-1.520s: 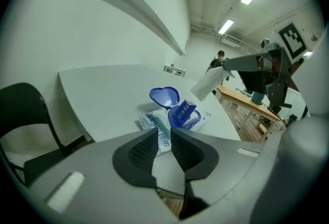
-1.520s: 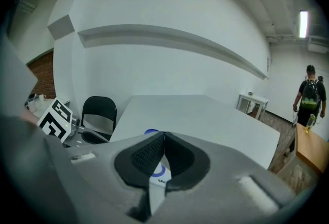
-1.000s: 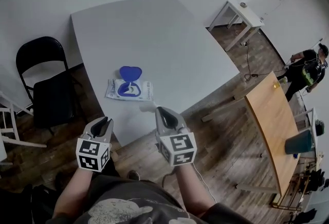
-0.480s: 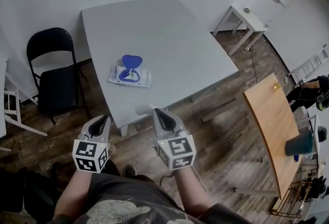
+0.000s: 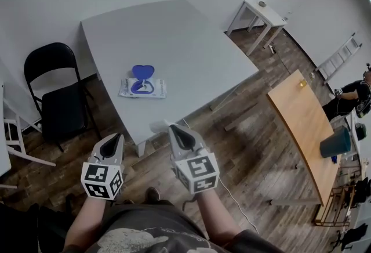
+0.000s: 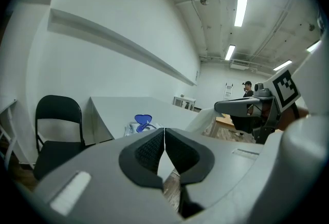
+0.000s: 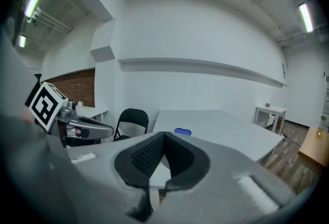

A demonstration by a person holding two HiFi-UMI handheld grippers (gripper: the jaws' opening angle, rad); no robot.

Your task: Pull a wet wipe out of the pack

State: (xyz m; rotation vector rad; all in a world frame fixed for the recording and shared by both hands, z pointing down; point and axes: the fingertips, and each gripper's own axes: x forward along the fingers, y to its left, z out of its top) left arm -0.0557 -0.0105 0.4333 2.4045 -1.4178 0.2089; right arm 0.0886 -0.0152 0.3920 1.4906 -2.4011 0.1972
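Observation:
The wet wipe pack (image 5: 142, 87) lies flat near the grey table's (image 5: 174, 31) front left corner, its blue lid (image 5: 143, 71) flipped up. Both grippers hang in front of the table, over the wood floor. My right gripper (image 5: 172, 128) is shut on a white wet wipe (image 5: 158, 126) that sticks out to the left of its tips. The left gripper view shows that wipe (image 6: 205, 117) trailing from the right gripper, with the pack (image 6: 134, 128) behind. My left gripper (image 5: 117, 137) is closing, its pads (image 6: 154, 148) touching with nothing between them.
A black folding chair (image 5: 55, 95) stands left of the table. A wooden table (image 5: 307, 130) sits at the right with a small white table (image 5: 264, 17) behind it. A person (image 5: 351, 95) stands at the far right.
Both grippers drew back from the table edge toward me, the right one carrying the wipe. The left jaws came together. The pack stayed in place.

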